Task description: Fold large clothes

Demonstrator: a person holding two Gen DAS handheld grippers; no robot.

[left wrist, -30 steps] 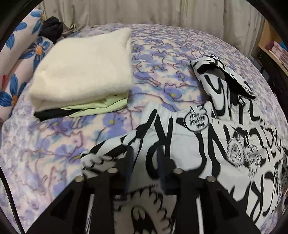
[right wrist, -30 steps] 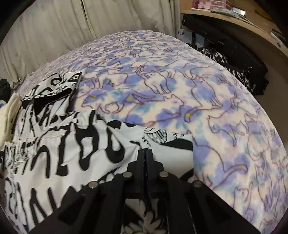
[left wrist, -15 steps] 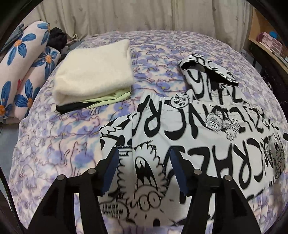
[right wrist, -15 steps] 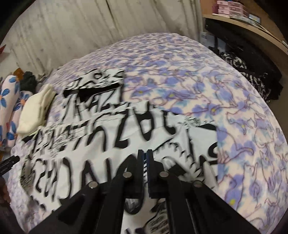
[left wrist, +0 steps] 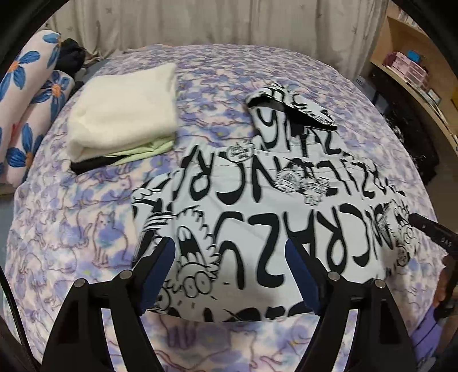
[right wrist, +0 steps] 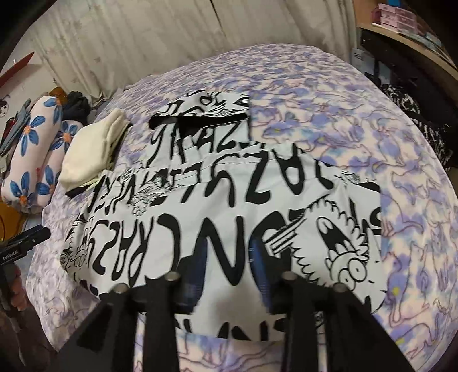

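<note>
Both grippers hover over the folded printed garment (left wrist: 257, 217) on the bed (left wrist: 71, 229); left gripper (left wrist: 229, 274) and right gripper (right wrist: 229, 266) fingers opening, nothing clamped; bare blanket right.

A bed (left wrist: 86, 229) wears a purple cat-print blanket. At its far left corner sit floral pillows (left wrist: 25, 94) beside a dark bundle (left wrist: 71, 54). Pale curtains (left wrist: 200, 23) hang behind. A wooden shelf (right wrist: 415, 37) on the right carries pink boxes (right wrist: 396, 15), with dark fabric (right wrist: 423, 114) below.
</note>
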